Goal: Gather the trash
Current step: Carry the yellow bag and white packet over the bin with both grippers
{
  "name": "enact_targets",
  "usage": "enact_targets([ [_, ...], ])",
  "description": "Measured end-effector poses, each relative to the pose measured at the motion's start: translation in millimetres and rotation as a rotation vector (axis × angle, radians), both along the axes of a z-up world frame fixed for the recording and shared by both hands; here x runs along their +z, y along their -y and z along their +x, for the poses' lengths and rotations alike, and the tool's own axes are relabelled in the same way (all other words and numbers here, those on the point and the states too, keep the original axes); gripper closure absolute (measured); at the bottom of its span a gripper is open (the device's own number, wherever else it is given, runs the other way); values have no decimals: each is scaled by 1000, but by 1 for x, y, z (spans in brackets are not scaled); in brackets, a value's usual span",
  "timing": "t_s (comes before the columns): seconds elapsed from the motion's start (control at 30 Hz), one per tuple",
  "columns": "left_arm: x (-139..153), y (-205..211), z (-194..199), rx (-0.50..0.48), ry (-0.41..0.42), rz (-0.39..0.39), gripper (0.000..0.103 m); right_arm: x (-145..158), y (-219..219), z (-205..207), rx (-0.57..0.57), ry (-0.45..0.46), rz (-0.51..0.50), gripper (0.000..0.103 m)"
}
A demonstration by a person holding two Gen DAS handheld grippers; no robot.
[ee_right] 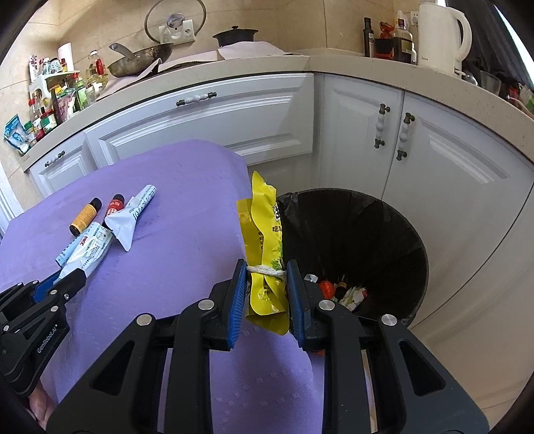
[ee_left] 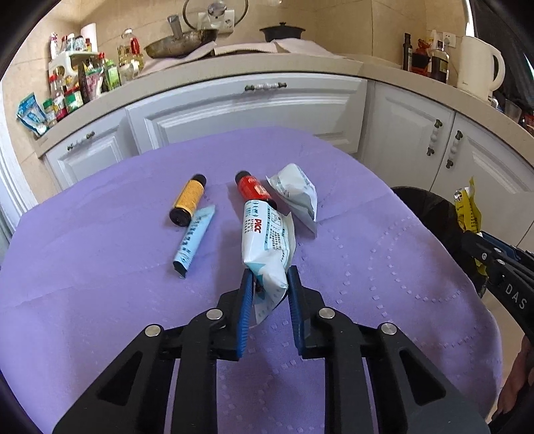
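On the purple cloth [ee_left: 100,267] lies a white and blue packet [ee_left: 267,240], and my left gripper [ee_left: 269,277] is shut on its near end. Beyond it lie a red bottle [ee_left: 250,187], an orange bottle [ee_left: 188,200], a light blue sachet [ee_left: 193,240] and a crumpled white wrapper [ee_left: 297,193]. My right gripper [ee_right: 267,270] is shut on a yellow wrapper [ee_right: 263,227] tied with white string. It holds the wrapper upright at the table's right edge, beside the rim of a black bin [ee_right: 383,227]. The bin has several pieces of trash [ee_right: 340,290] at its bottom.
White kitchen cabinets [ee_right: 233,113] curve behind the table and bin. The counter above carries bottles [ee_left: 100,73], a wok [ee_left: 180,41], a black pot [ee_left: 282,31] and a white kettle [ee_right: 440,36]. A floor strip runs between bin and cabinets.
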State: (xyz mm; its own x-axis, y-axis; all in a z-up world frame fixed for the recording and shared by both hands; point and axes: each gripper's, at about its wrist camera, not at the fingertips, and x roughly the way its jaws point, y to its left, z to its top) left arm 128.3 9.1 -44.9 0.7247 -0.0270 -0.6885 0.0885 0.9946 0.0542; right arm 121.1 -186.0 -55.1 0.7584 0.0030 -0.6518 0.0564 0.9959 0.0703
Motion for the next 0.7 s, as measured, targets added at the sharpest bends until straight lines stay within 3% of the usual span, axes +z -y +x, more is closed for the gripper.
enact_targets([
  [0.4, 34, -4, -14, -3, 113, -39, 82, 17, 3, -8, -24, 48, -28, 79],
  [0.7, 54, 34, -4, -103, 185, -72, 82, 32, 28, -8, -101, 93, -57, 79],
])
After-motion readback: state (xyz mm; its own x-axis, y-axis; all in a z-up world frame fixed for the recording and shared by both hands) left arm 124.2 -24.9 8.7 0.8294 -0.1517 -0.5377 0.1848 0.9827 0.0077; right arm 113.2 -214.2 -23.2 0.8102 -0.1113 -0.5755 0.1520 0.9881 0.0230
